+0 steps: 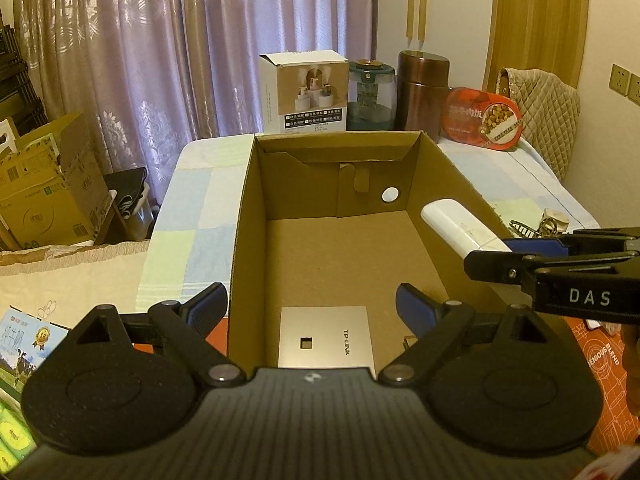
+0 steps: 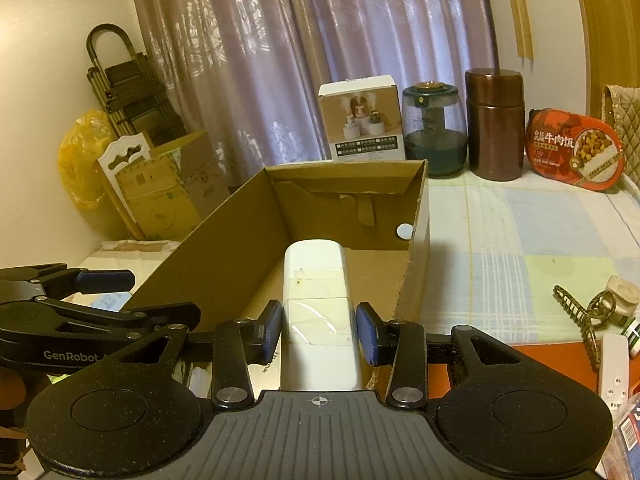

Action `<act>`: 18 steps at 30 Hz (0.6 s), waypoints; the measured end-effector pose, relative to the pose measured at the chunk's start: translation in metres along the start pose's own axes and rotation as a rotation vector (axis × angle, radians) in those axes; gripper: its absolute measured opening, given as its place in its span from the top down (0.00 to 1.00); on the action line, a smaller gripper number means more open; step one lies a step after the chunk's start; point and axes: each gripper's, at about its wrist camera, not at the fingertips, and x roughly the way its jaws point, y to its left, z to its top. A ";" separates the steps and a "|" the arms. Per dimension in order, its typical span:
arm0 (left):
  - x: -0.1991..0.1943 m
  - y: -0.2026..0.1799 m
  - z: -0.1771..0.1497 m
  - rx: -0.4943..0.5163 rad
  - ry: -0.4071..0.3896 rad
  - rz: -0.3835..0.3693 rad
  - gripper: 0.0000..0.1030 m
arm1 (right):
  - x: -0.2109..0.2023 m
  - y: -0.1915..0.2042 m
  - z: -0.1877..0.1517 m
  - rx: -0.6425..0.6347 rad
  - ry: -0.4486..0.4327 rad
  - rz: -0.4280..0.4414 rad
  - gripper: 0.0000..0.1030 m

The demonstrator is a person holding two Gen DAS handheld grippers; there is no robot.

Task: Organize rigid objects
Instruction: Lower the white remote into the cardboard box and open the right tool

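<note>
An open cardboard box [image 1: 244, 216] stands on the patchwork table; it also shows in the right wrist view [image 2: 416, 240]. A silver TP-LINK panel [image 1: 326, 336] lies flat on the box floor near its front. My left gripper [image 1: 310, 308] is open and empty, its fingers straddling the box's near left wall above the panel. My right gripper [image 2: 320, 332] is shut on a white oblong device [image 2: 316, 292] and holds it over the box's right wall; the device also shows in the left wrist view [image 1: 460, 228], coming in from the right.
A white product box [image 1: 302, 92], a teal jar [image 1: 370, 94], a copper canister [image 1: 422, 90] and a red food tub [image 1: 484, 118] stand behind the box. A hair claw [image 2: 580, 316], a white remote [image 2: 614, 364] and small items lie at right. Cartons [image 1: 44, 184] stand at left.
</note>
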 end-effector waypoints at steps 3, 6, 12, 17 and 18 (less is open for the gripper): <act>0.001 -0.001 -0.001 0.002 0.004 0.000 0.14 | 0.000 0.000 0.000 0.000 0.001 -0.001 0.64; 0.001 -0.001 -0.001 0.003 0.004 -0.002 0.14 | 0.001 0.001 0.000 -0.003 0.000 -0.006 0.64; 0.001 -0.001 0.000 0.003 0.005 -0.003 0.14 | 0.003 0.001 -0.002 -0.009 0.000 -0.016 0.64; 0.001 -0.001 -0.001 0.000 0.004 -0.002 0.14 | 0.001 0.001 -0.001 -0.007 -0.024 -0.018 0.64; 0.001 -0.001 -0.001 0.000 0.003 -0.002 0.14 | 0.000 0.002 0.000 -0.011 -0.037 -0.023 0.63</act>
